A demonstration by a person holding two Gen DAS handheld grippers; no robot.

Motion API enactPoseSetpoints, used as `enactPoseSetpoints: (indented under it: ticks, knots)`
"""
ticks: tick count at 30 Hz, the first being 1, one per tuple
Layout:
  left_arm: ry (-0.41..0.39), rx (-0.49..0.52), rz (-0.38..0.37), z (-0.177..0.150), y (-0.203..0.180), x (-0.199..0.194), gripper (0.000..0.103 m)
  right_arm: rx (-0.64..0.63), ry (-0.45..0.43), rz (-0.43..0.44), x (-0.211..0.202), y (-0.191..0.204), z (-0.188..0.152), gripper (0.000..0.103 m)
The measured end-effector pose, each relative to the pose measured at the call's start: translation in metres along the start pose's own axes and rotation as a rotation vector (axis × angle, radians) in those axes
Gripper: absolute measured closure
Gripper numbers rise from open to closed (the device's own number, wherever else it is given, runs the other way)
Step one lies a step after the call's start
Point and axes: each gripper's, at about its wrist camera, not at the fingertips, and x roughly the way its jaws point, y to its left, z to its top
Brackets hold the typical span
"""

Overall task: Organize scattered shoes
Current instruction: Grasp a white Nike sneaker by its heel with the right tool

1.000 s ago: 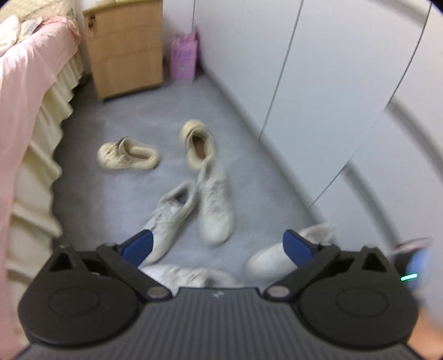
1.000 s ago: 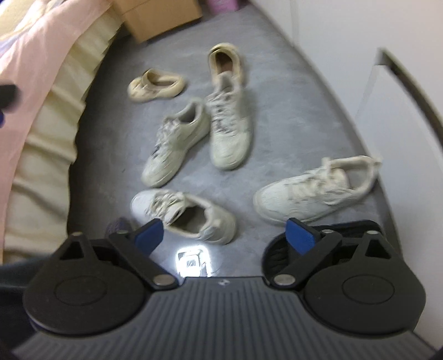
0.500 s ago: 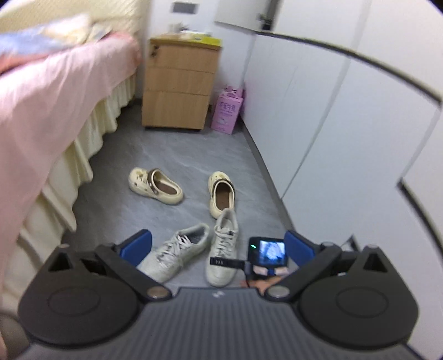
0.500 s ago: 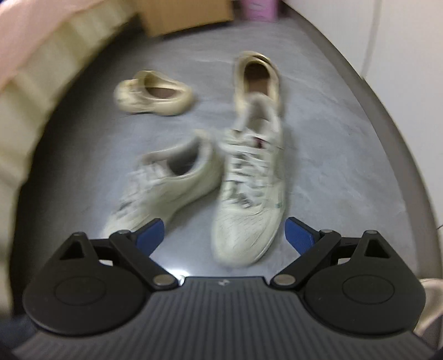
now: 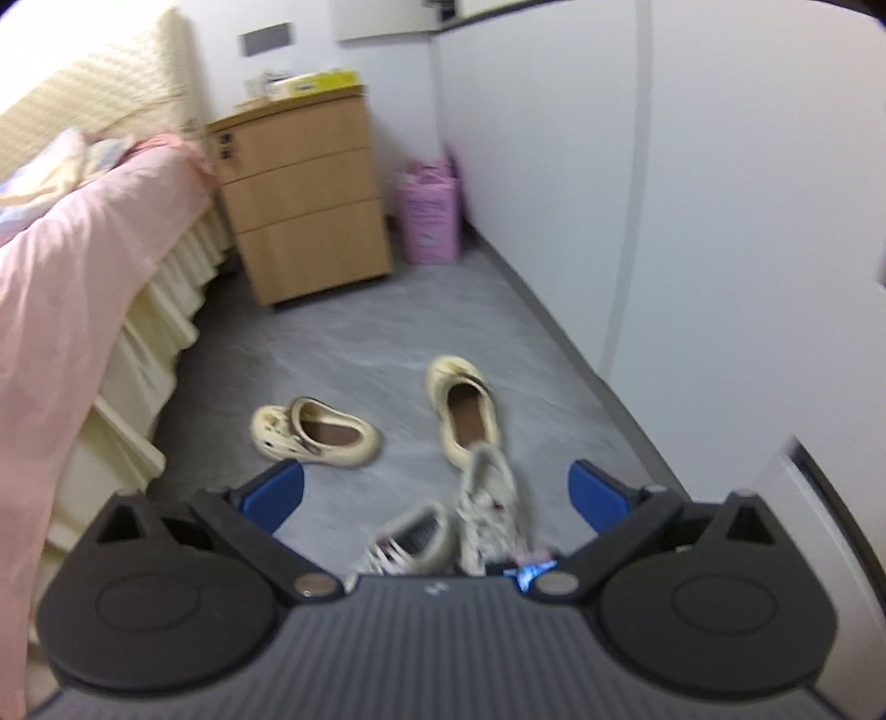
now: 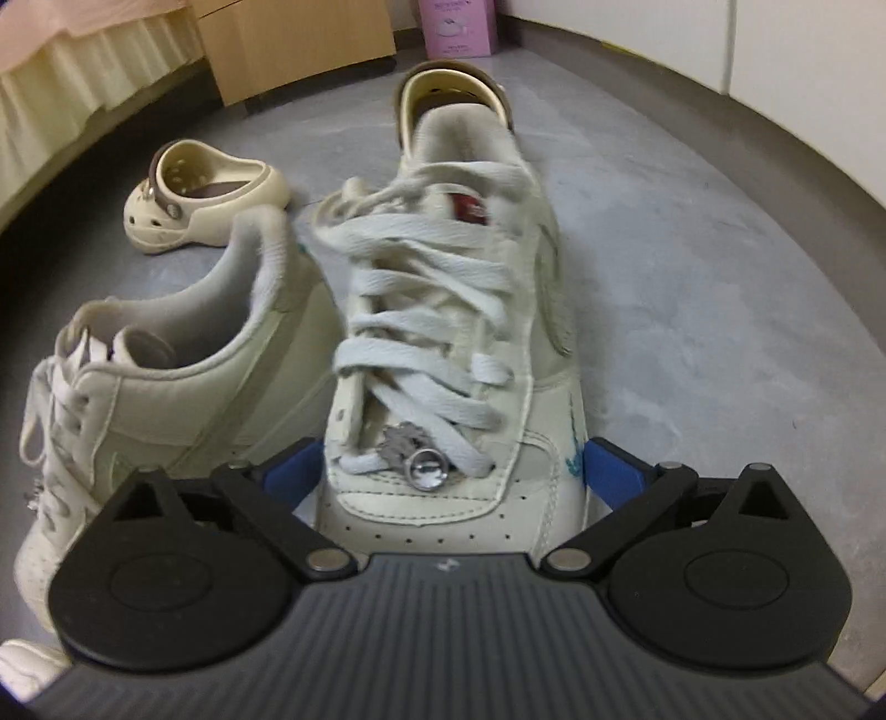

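A cream laced sneaker (image 6: 454,343) lies on the floor; the right tool (image 6: 451,471) straddles its toe, jaws wide; the left tool (image 5: 437,493) hovers wide.

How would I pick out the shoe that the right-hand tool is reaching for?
Start at the wooden nightstand and come forward across the grey floor past two cream clogs. The shoe is the white laced sneaker, toe between the open fingers of the right gripper. Unlike its mate beside it, it has a red tongue tag.
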Motion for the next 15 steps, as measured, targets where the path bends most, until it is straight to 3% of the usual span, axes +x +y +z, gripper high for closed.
enactPoseSetpoints:
  ticks: [3, 7, 11, 15]
  knots:
    - [0.0, -0.001, 0.002, 0.009, -0.007, 0.022, 0.0, 0.081, -0.007, 0.084, 0.005, 0.017, 0.002, 0.0]
    - [0.0, 0.066, 0.03, 0.01, -0.021, 0.033, 0.0, -0.031, 0.047, 0.097, 0.027, 0.061, 0.011, 0.0]
    - [-0.006, 0.085, 0.042, 0.009, -0.026, 0.035, 0.0, -0.021, 0.086, 0.226, 0.048, 0.077, 0.031, 0.0]
    - [-0.041, 0.066, 0.059, 0.008, -0.019, 0.025, 0.0, -0.04, 0.136, 0.243, 0.049, 0.083, 0.044, 0.002]
